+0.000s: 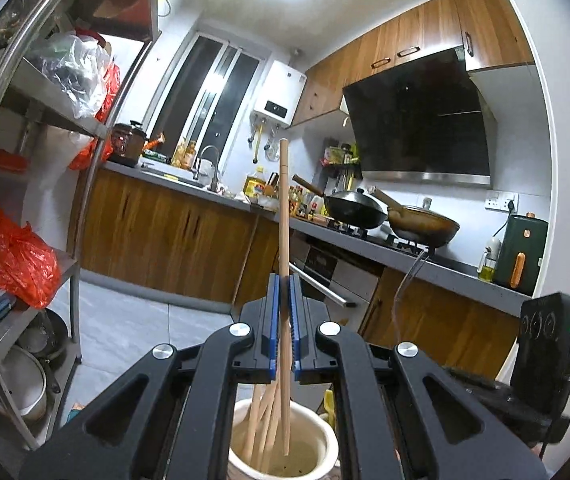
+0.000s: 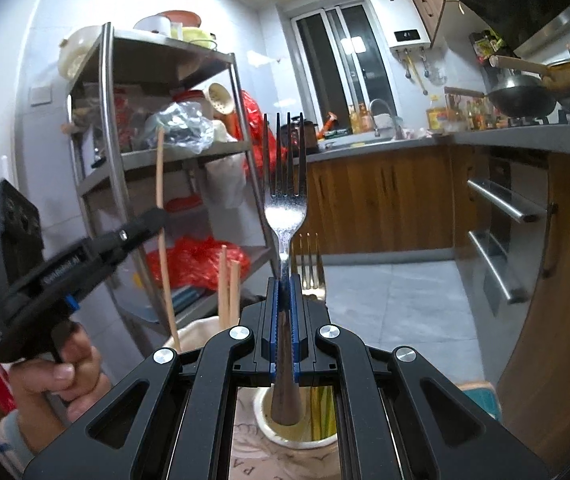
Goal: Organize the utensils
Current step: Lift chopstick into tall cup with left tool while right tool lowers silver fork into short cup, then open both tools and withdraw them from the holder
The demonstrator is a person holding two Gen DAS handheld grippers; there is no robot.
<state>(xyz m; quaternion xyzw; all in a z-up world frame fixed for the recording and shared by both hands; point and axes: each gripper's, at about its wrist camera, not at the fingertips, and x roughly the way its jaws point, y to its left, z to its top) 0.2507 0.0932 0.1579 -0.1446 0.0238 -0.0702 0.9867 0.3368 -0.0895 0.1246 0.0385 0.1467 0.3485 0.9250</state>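
Left gripper (image 1: pixel 284 300) pinches a chopstick (image 1: pixel 283 216) over the chopstick jar (image 1: pixel 317 440); right gripper (image 2: pixel 284 304) pinches a fork (image 2: pixel 285 200) above a second jar (image 2: pixel 261 412). Both pieces seem near stowed, release remaining

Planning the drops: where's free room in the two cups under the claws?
Chopstick cup: bare floor on its right half, beside the chopsticks leaning left. Fork cup: narrow gap between left rim and the held fork; right side crowded with yellow-green sticks and a second fork.
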